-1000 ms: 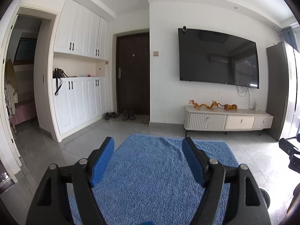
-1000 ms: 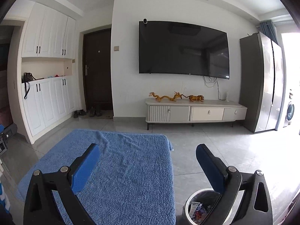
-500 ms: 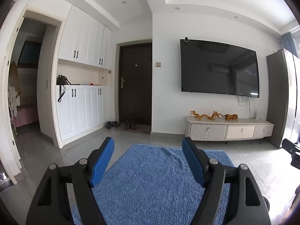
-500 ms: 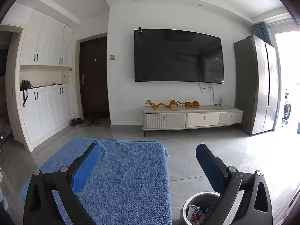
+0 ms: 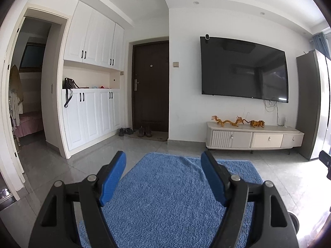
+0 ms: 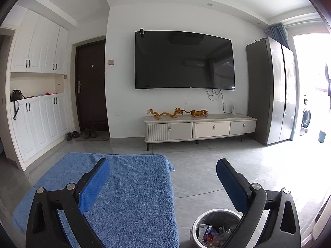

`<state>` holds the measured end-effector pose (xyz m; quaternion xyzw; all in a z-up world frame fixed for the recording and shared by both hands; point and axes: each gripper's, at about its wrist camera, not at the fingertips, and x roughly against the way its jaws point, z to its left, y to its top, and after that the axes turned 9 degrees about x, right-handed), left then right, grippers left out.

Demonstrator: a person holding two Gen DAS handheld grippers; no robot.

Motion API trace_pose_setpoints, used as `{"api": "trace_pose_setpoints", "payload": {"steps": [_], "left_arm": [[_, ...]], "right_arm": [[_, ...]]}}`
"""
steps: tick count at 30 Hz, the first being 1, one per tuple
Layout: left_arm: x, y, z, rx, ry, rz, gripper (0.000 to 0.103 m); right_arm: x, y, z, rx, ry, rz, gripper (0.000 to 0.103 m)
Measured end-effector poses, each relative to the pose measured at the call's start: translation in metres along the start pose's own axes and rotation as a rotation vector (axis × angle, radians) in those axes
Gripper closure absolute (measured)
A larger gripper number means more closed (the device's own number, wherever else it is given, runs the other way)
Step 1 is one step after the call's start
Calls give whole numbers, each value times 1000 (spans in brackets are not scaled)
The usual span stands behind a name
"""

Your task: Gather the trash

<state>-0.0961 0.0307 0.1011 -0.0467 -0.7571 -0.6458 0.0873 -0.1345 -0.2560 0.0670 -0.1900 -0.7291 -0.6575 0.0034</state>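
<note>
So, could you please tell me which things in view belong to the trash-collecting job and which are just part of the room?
Part of the job:
- trash bin, lined, wrappers inside
- left gripper, open, empty
- right gripper, open, empty

Just there:
- blue rug
- TV
- TV cabinet
- dragon figurines
- shoes
- fridge

I was working in a home's living room: a large flat-screen television (image 6: pixel 184 61) hung on the white wall above a low media cabinet (image 6: pixel 199 129) bearing golden dragon figurines (image 6: pixel 164 113). A blue shag rug (image 5: pixel 178 188) lay on grey floor tiles. Shoes (image 5: pixel 144 131) sat by the dark entrance door (image 5: pixel 151 84), beside white built-in cupboards (image 5: pixel 93 107) with a handbag (image 5: pixel 69 83) on the shelf. A tall refrigerator (image 6: pixel 273 91) stood right; a bedroom (image 5: pixel 29 103) opened left.
</note>
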Motion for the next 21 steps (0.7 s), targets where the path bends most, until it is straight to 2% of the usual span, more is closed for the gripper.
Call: {"api": "trace_pose_setpoints", "payload": {"steps": [21], "left_arm": [[-4,-2,-5,-20,-2,12,30]], "right_arm": [[-8,-1,3,21,-19,8,0]]}}
